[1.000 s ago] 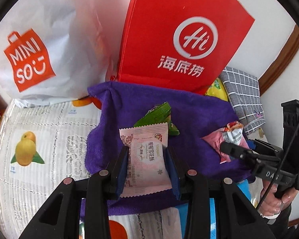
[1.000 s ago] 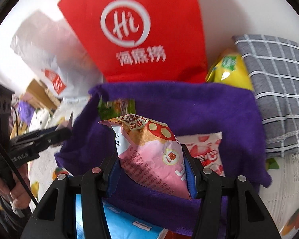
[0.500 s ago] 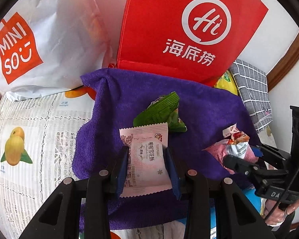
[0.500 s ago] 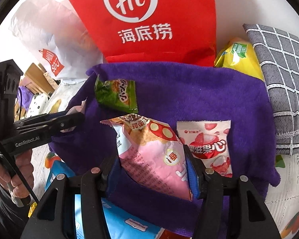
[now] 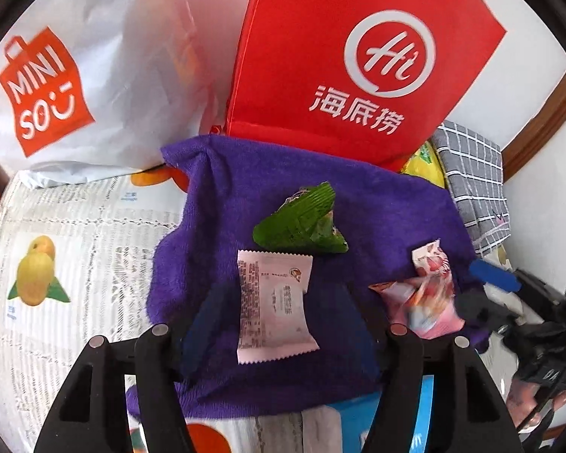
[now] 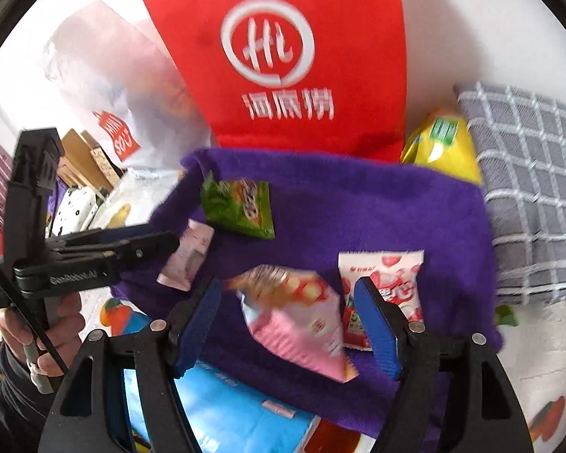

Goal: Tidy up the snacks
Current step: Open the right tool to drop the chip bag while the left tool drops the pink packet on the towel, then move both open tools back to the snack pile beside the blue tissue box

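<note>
Both claws are opening. The left gripper straddles a pale pink snack packet lying mid-purple towel, pads clear. The right gripper is parted around a pink chip bag near the towel's front edge.

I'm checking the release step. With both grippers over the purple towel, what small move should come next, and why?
Probably lift both straight up and clear. The left gripper is opening around the pale pink packet, the right gripper around the pink pouch; neither is pinched, both seem to be on the purple towel.

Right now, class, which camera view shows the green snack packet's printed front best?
The right wrist view: the green snack packet lies facing the camera on the purple towel, lettering showing though blurred. The left wrist view shows it edge-on and crumpled, with no print readable.
</note>
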`<move>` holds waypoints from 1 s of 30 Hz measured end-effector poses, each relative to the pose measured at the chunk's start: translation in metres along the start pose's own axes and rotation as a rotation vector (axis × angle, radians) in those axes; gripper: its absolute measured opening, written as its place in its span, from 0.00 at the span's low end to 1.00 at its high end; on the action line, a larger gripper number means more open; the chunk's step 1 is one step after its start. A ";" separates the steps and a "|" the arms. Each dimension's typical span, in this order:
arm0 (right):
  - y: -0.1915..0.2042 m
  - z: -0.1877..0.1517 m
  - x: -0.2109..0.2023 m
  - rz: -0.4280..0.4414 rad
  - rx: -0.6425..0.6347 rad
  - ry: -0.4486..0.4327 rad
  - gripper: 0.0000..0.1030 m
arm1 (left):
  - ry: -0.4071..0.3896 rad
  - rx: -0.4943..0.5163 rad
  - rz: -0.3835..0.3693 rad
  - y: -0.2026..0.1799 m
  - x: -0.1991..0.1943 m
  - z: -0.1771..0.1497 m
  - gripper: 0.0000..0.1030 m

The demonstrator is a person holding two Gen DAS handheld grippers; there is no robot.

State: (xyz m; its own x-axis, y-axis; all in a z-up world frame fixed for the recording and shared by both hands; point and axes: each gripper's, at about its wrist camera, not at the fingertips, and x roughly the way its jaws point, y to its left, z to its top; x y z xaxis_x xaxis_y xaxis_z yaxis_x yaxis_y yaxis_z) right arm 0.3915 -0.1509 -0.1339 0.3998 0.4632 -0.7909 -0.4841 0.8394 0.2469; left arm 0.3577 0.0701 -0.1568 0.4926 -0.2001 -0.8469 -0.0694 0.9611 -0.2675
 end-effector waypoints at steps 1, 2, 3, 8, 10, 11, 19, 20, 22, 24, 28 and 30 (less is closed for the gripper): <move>0.002 0.000 -0.010 -0.013 -0.007 -0.024 0.70 | -0.003 0.000 -0.005 0.000 -0.005 -0.001 0.61; 0.005 0.000 -0.020 -0.024 -0.015 -0.049 0.70 | -0.008 0.000 -0.012 0.001 -0.010 -0.003 0.61; 0.007 -0.002 -0.028 -0.029 -0.018 -0.069 0.70 | -0.015 0.000 -0.018 0.001 -0.016 -0.005 0.61; 0.014 -0.022 -0.068 -0.066 0.008 -0.147 0.70 | -0.059 0.002 -0.010 0.007 -0.049 -0.021 0.61; 0.018 -0.033 -0.079 -0.072 0.014 -0.147 0.70 | -0.073 0.008 -0.012 0.010 -0.063 -0.029 0.61; 0.021 -0.040 -0.084 -0.076 0.014 -0.144 0.70 | -0.079 0.010 -0.016 0.010 -0.070 -0.035 0.61; 0.028 -0.099 -0.105 -0.125 0.058 -0.109 0.70 | -0.092 0.005 -0.057 0.004 -0.107 -0.075 0.61; 0.027 -0.107 -0.105 -0.126 0.074 -0.101 0.70 | -0.091 0.011 -0.061 0.004 -0.110 -0.081 0.61; 0.026 -0.120 -0.105 -0.127 0.104 -0.087 0.70 | -0.092 0.024 -0.061 0.003 -0.116 -0.093 0.61; 0.025 -0.132 -0.102 -0.139 0.127 -0.069 0.70 | -0.094 0.041 -0.051 0.002 -0.122 -0.104 0.61; 0.027 -0.154 -0.097 -0.166 0.165 -0.050 0.70 | -0.101 0.064 -0.038 0.005 -0.130 -0.124 0.61; 0.029 -0.164 -0.094 -0.172 0.175 -0.041 0.70 | -0.101 0.066 -0.034 0.009 -0.133 -0.134 0.61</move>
State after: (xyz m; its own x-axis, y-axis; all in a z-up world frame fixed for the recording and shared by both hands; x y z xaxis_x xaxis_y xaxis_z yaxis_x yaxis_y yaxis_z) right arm 0.2124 -0.2162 -0.1440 0.4978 0.3179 -0.8069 -0.2656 0.9416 0.2071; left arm 0.1748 0.0803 -0.1082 0.5785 -0.2160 -0.7865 0.0046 0.9651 -0.2617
